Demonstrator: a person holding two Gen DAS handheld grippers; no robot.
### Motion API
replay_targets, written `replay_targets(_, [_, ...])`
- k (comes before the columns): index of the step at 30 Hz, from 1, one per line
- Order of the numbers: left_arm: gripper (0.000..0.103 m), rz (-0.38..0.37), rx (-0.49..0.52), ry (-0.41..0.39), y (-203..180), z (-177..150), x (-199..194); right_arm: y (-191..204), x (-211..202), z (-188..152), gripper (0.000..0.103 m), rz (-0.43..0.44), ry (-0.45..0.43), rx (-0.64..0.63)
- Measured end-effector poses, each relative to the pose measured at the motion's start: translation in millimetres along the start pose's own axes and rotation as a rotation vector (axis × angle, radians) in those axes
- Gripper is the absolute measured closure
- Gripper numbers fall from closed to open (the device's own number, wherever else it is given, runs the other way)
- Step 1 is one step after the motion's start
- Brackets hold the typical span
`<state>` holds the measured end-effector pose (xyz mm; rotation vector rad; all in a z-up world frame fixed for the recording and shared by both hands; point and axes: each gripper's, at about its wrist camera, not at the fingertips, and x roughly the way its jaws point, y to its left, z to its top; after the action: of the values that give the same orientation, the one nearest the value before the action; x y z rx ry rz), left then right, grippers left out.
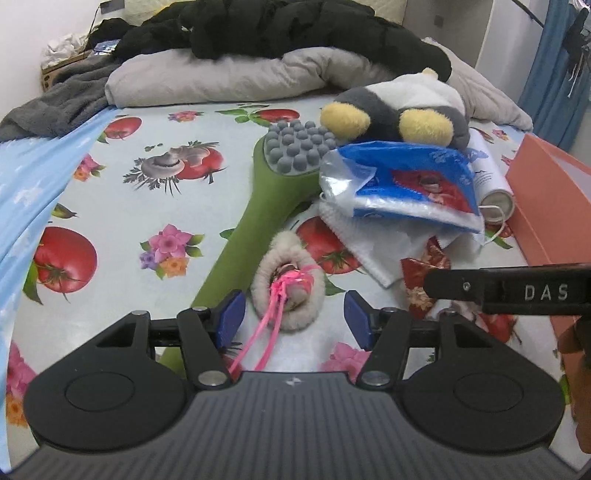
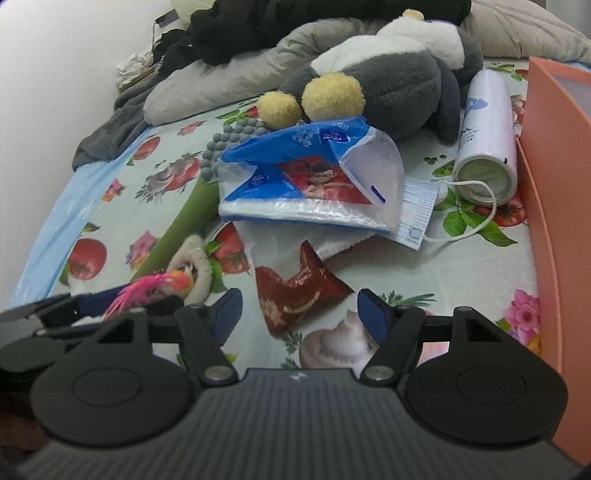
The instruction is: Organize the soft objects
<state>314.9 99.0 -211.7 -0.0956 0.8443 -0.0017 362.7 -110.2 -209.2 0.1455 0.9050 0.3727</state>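
A fluffy beige ring tied with pink ribbon lies on the flowered sheet, just ahead of my left gripper. That gripper is open and its blue pads stand either side of the ring without touching it. My right gripper is open too, and a crumpled red foil sachet lies on the sheet between its fingertips, apart from both pads. Behind the sachet a blue tissue packet rests on a white cloth. A grey and white plush toy with yellow feet lies further back.
A green massager with grey knobs lies diagonally beside the ring. A white spray can and a face mask lie near an orange box on the right. Grey pillows and black clothes fill the back.
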Motion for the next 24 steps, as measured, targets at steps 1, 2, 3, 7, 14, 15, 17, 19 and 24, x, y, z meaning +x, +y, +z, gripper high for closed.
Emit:
replay_targets(1, [0.039,-0.003,0.0,0.003,1.6,0.0,3.9,0.2,3.4,0.7,0.032,0.002,0.003,0.002])
replay_targets(2, [0.039,0.002,0.002,0.002,2.6,0.4,7.2,0.7,6.8,0.9,0.032,0.001,0.006,0.002])
replay_targets(3, [0.041,0.006,0.003,-0.002,3.4,0.9,9.7,1.4,10.0,0.8,0.032,-0.005,0.009,-0.001])
replay_targets(7, [0.054,-0.005,-0.007,-0.017,4.9,3.5,17.1,1.9,19.9,-0.9,0.033,-0.017,0.024,-0.001])
replay_targets(14, [0.073,-0.013,0.003,-0.021,-0.5,2.4,24.4,6.5,23.9,-2.1,0.042,-0.03,0.017,-0.04])
replay_targets(15, [0.073,-0.011,-0.003,-0.023,0.2,2.2,23.9,5.8,22.5,-1.6,0.043,-0.025,0.014,-0.033])
replay_targets(17, [0.074,-0.03,-0.025,-0.023,2.1,1.9,22.2,7.3,19.3,-0.8,0.05,-0.015,0.006,-0.044])
replay_targets(19, [0.074,-0.034,-0.033,-0.033,1.3,1.0,18.4,9.8,16.1,-0.9,0.05,-0.017,-0.002,-0.059])
replay_targets(24, [0.074,-0.066,-0.081,-0.057,-0.6,2.3,1.2,12.5,-2.4,-3.7,0.052,-0.018,-0.023,-0.081])
